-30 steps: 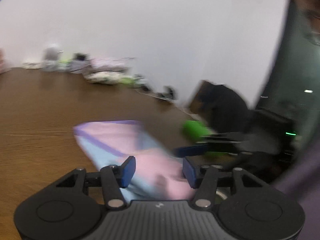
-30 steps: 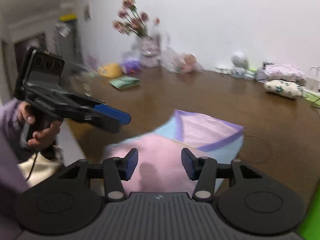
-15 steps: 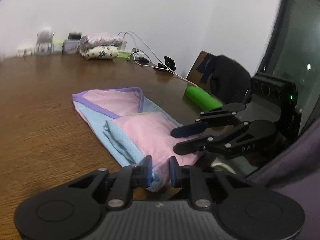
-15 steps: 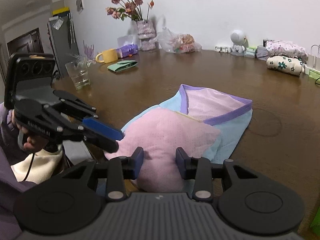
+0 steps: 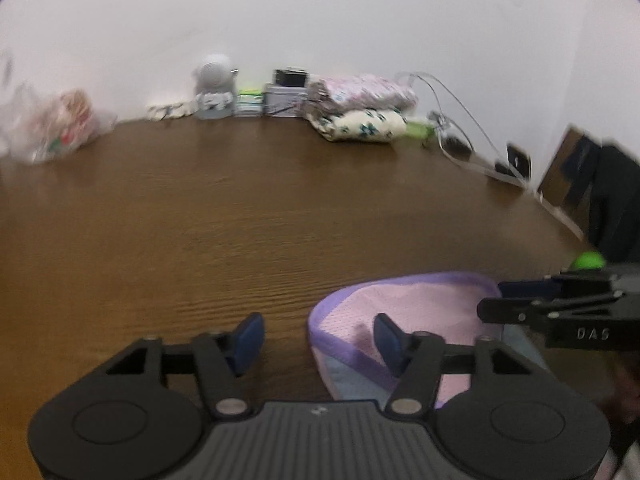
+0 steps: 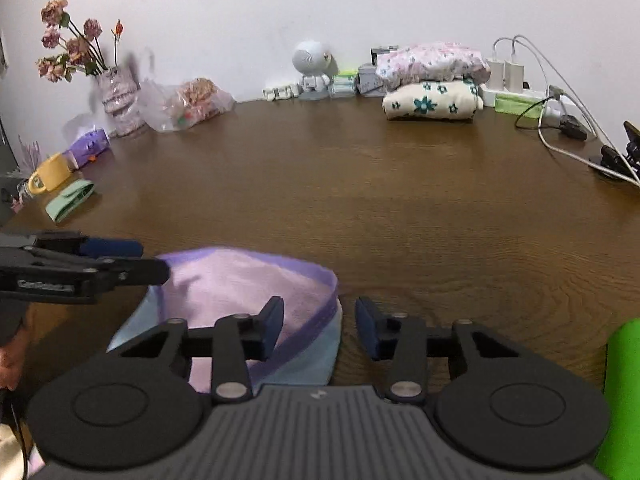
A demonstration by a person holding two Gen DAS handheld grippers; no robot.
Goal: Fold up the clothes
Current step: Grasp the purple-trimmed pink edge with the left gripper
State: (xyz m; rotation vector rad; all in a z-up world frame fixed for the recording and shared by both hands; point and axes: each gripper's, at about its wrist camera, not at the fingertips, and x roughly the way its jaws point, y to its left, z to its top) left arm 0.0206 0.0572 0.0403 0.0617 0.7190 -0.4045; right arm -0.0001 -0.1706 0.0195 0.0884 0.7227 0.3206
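Both grippers have swung round since half a second ago: then they pointed across the garment at each other, now both face the far wall, side by side over its near end. My left gripper (image 5: pixel 318 342) has just been opening; its fingers stand spread, nothing pinched, left pad over bare table (image 5: pixel 240 216), right pad over the garment's (image 5: pixel 416 308) purple-trimmed edge. My right gripper (image 6: pixel 319 326) has just been closing, but the fingers are still apart with a clear gap, gripping nothing; left pad over pink cloth, right pad over bare wood just past the garment's right edge. The garment, pink with purple trim and light blue beneath, lies folded on the table's near edge, between and under both grippers. Folded clothes stack (image 6: pixel 434 80) sits at the far wall, well apart. Flower vase (image 6: pixel 120 96) far left, charger cables (image 6: pixel 560 92) far right.
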